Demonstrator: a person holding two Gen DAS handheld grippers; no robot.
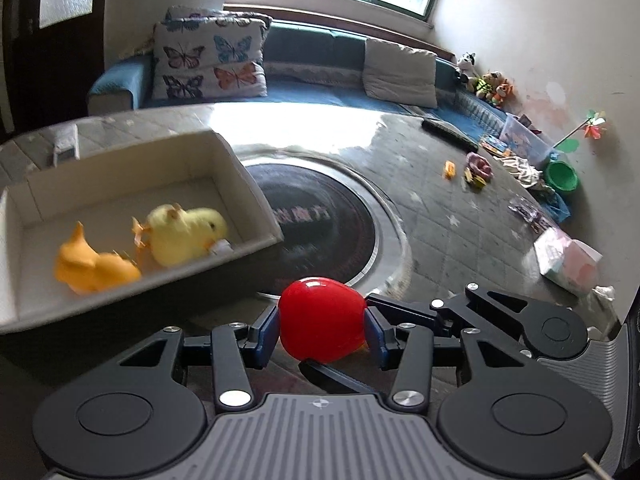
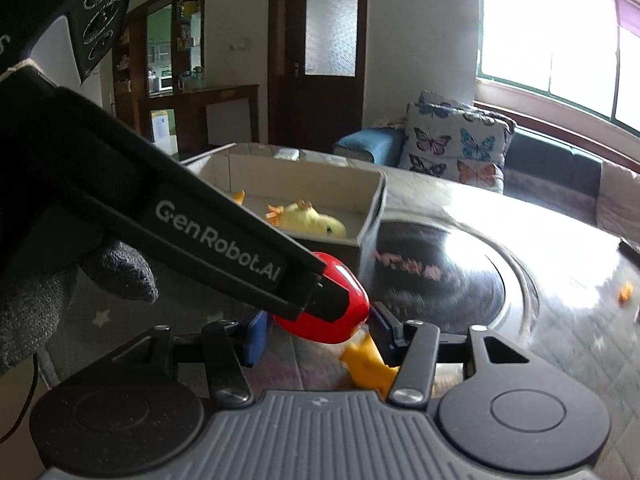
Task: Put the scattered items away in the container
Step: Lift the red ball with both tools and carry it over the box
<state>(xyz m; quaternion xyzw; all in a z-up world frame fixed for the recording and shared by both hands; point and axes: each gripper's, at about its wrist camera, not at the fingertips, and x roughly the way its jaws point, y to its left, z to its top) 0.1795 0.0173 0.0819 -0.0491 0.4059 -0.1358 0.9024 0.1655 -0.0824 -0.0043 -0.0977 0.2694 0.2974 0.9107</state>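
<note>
At the table (image 1: pixel 440 208), my left hand-held gripper (image 1: pixel 322 330) is clamped on a glossy red plastic toy (image 1: pixel 320 320), its blue pads pinching the toy's rounded flanks. The toy sits squarely between the fingers, bulging out ahead of the tips. The open cardboard box (image 1: pixel 168 296), already holding a yellow plush duck (image 1: pixel 184 236) and an orange toy (image 1: pixel 92 266), stands just ahead and to the left.

The main risk, as I judge it, is the grip. The shell is slick and curved, and a jolt or a slack squeeze could pop it out onto the table. The toy also looks to ride below the box's near wall. If I swing left without lifting, it could strike that wall and shove the box or knock the toy free.

My right hand-held gripper (image 2: pixel 318 332) crowds the same spot, so the two tools could knock together. From its camera, the red toy and a yellow-orange piece (image 2: pixel 366 360) beneath it lie between its parted fingers. I cannot tell whether those fingers are gripping anything.
</note>
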